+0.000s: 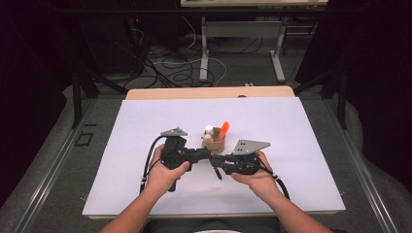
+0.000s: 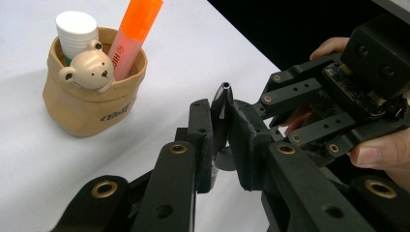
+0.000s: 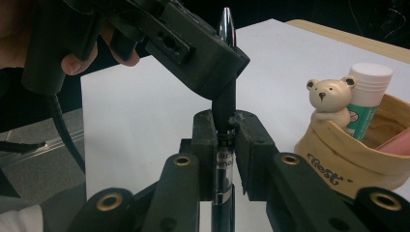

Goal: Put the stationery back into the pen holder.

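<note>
Both grippers clamp one pen [image 3: 225, 145]: the right gripper [image 3: 225, 128] on its barrel, the left gripper [image 2: 221, 126] near the tip. It looks like a hand-over or uncapping. Next, one gripper must let go or pull, before the pen goes into the pouch [image 2: 87, 108].

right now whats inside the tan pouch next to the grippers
The tan pouch holds an orange highlighter and a white-capped glue stick, both upright. A small bear figure hangs over its rim. The pouch wall covers their lower ends and the bottom.
</note>
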{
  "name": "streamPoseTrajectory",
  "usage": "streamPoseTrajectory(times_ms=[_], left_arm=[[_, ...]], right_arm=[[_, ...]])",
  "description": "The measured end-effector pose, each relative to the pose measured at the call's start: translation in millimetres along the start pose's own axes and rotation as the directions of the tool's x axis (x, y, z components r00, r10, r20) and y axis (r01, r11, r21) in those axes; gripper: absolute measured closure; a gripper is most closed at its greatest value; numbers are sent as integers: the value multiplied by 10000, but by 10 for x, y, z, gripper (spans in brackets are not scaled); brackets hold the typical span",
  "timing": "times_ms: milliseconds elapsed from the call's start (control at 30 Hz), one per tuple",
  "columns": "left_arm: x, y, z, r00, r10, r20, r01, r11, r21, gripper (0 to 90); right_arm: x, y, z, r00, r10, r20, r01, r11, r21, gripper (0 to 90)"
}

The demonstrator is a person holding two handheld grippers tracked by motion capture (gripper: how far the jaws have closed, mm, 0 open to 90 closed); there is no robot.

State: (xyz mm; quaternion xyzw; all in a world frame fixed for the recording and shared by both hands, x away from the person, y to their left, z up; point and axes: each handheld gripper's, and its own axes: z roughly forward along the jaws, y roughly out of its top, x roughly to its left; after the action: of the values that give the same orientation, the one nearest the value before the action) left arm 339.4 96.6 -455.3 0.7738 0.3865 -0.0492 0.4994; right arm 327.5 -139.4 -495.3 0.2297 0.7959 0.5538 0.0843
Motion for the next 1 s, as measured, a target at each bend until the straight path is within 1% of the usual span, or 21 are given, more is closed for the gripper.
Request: streamPoseTrajectory(times_ms=[67,133,167,200,267,333,367,400,433,467,533,567,633,700,767,867,933,967,1000], left_arm=[[3,-1,-1,10000,-5,-5,5,10000,4,801],[1,-2,-2,10000,-1,-42,1,10000,13,802],[1,-1,-5,10000,24,-62,-23,10000,15,803],[0,-1,-9,10000,38,-91,-38,10000,-12,804],[2,-1,-14,9999,49,-154,-49,10000,-35,804],[5,-1,-19,9998,34,-193,-36,10000,-77,804],[8,-1,-23,9997,42,-243,-44,9999,-91,804],[9,0,-26,9996,48,-274,-50,10000,-80,804],[9,0,-27,9995,42,-301,-45,9999,-99,804],[9,-1,-28,9994,51,-350,-55,9999,-113,805],[14,-1,-29,9991,79,-416,-84,9999,-137,805],[21,0,-31,9990,116,-431,-123,9998,-157,805],[22,4,-36,9987,100,-499,-109,9998,-169,805],[27,10,-43,9984,136,-543,-145,9998,-168,805],[30,17,-49,9982,138,-590,-151,9996,-219,805],[36,25,-54,9975,202,-679,-219,9995,-246,805],[41,28,-57,9969,208,-757,-230,9993,-288,805],[46,29,-60,9967,213,-788,-237,9993,-294,806],[50,31,-64,9964,216,-817,-241,9992,-304,805]], right_arm=[[-1,0,2,10000,13,-10,-13,10000,4,797],[-2,-1,10,10000,-82,-4,82,10000,-43,795],[-1,4,6,9999,-150,-36,151,9999,83,794],[-1,3,14,9998,-200,-15,199,9998,-42,785],[7,9,16,9998,-185,-68,186,9998,78,748],[14,7,30,9995,-302,-28,302,9995,90,717],[8,8,31,9993,-370,-76,371,9991,180,694],[8,4,39,9994,-328,-64,329,9994,114,675],[6,5,34,9995,-310,-87,312,9991,275,656],[4,-1,41,9995,-314,-18,315,9993,182,640],[-9,-6,38,9994,-338,11,338,9992,220,606],[-19,-8,29,9995,-310,28,309,9989,355,592],[-41,-25,17,9998,-163,147,157,9989,440,565],[-72,-41,6,9995,-197,246,183,9984,532,529],[-95,-65,0,9994,-18,359,4,9993,386,488],[-129,-79,-24,9983,-115,575,85,9986,515,432],[-160,-93,-44,9970,-40,769,10,9992,394,425],[-177,-93,-60,9964,-31,848,-11,9988,495,413],[-188,-101,-69,9947,102,1023,-142,9992,378,393]])
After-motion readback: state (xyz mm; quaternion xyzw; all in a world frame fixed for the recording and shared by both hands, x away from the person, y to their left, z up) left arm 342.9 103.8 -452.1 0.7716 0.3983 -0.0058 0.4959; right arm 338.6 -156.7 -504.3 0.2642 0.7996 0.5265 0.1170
